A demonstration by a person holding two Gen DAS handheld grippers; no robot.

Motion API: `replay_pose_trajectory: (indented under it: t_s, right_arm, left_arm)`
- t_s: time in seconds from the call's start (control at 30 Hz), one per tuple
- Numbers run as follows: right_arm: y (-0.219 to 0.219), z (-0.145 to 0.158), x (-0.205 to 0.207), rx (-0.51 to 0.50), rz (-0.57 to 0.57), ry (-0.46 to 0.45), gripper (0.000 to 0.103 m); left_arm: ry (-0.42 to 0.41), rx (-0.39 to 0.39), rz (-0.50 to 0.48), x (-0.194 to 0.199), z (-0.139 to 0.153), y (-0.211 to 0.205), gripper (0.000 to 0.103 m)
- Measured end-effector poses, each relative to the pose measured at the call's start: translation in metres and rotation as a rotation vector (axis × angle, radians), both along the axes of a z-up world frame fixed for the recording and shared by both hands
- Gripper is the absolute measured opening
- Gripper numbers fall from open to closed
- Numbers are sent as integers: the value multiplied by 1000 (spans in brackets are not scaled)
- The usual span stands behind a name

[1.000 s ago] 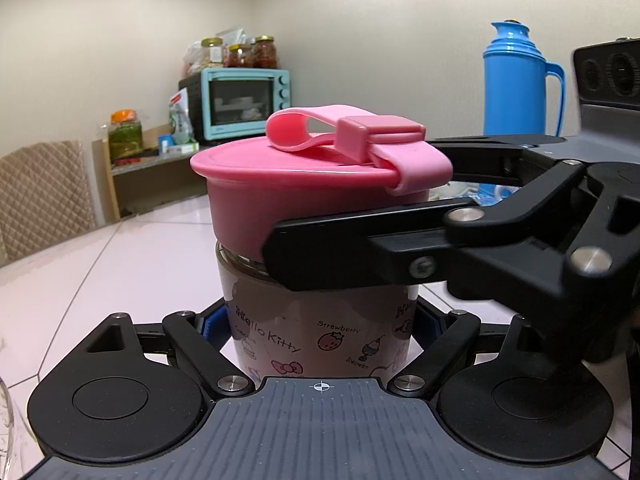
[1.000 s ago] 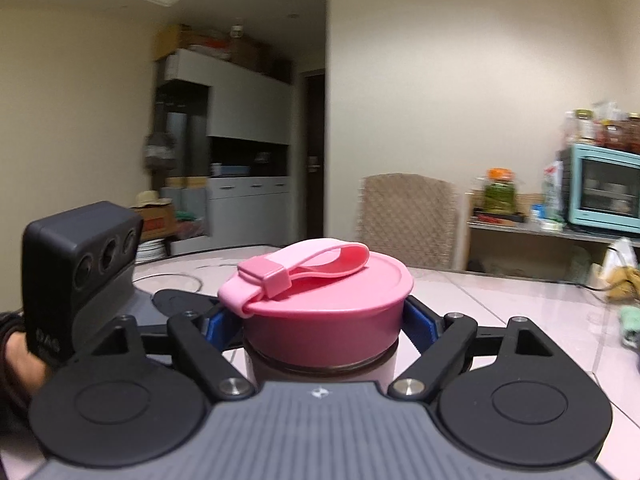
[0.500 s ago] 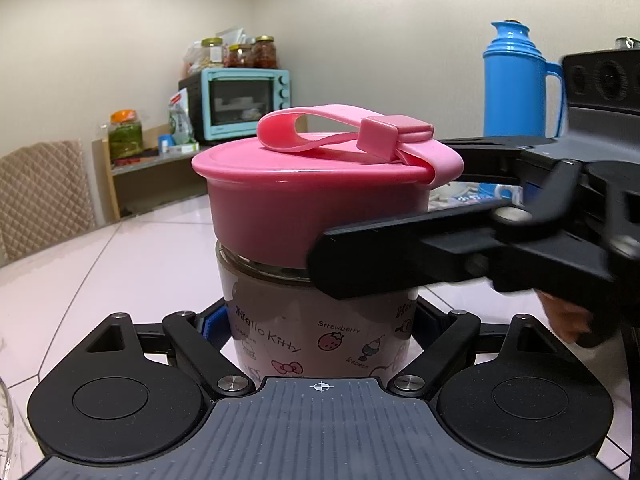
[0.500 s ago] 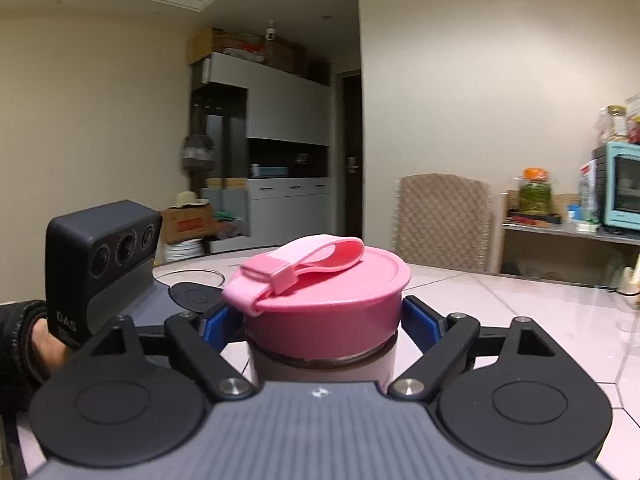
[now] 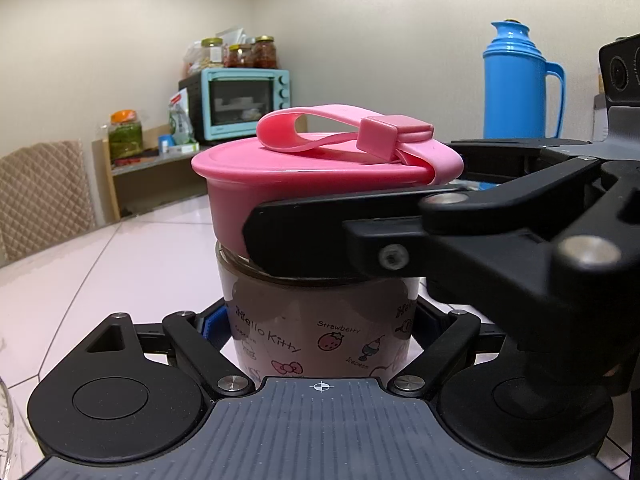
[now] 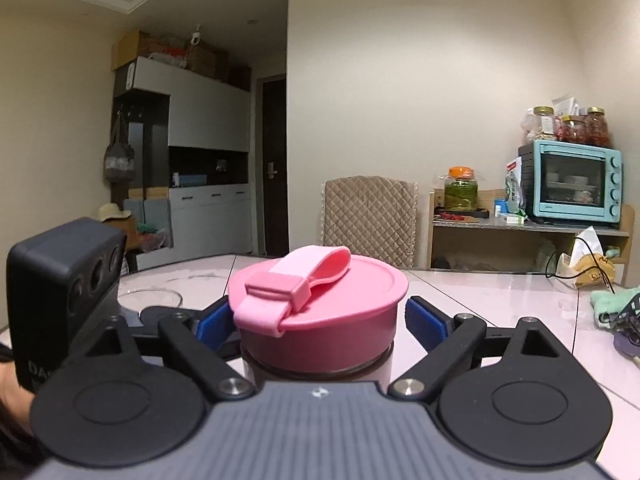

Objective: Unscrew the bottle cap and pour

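We see the bottle [image 5: 316, 332] standing upright on the pale tiled table [image 5: 120, 264], a short wide one with cartoon prints and the words "Hello Kitty" on its side, filled with something dark. Its pink cap [image 5: 320, 188] sits on top with a pink strap [image 5: 340, 130] looped across it.

The left gripper [image 5: 318, 330] holds the bottle low on its body — a blue pad [image 5: 214, 326] presses the side at left, and the opposite finger meets the bottle at right, so these tongs are closed on the bottle.

The right gripper [image 6: 318, 320] is level with the cap. In its own view the blue pads [image 6: 422, 322] stand to either side of the cap; the right-hand one shows a small gap from the pink wall, while the left-hand one looks close to or touching it. We judge these tongs slightly parted around the cap rather than clamped. From the left view, one black finger of the right gripper [image 5: 340, 236] crosses in front of the cap's lower edge.

Behind the bottle we make out a blue thermos jug [image 5: 520, 80] at right, a turquoise toaster oven [image 5: 244, 100] on a wooden shelf with jars on top, and a quilted chair back [image 6: 368, 216]. A glass bowl [image 6: 150, 298] rests on the table — to the left in the right view.
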State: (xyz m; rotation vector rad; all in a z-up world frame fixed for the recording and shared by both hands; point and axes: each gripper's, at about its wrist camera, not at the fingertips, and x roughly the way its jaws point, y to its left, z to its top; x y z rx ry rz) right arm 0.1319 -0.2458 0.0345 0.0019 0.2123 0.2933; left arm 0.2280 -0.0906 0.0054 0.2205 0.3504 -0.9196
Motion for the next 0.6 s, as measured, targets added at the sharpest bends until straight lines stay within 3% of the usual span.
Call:
replay_pose_trajectory:
  t_s: [0.17,0.47,0.6]
  right_arm:
    - [-5,0,1,14,36,3,85]
    - [-53,-5,22,80,335,-1,85]
    - [-60,3,23,105,384,-31,85]
  left_arm:
    - [-3,1,1,-1,0,0,90]
    - [-6,12,47,-9,3,-5,90]
    - [-14,25,83,-14,5,-10,90]
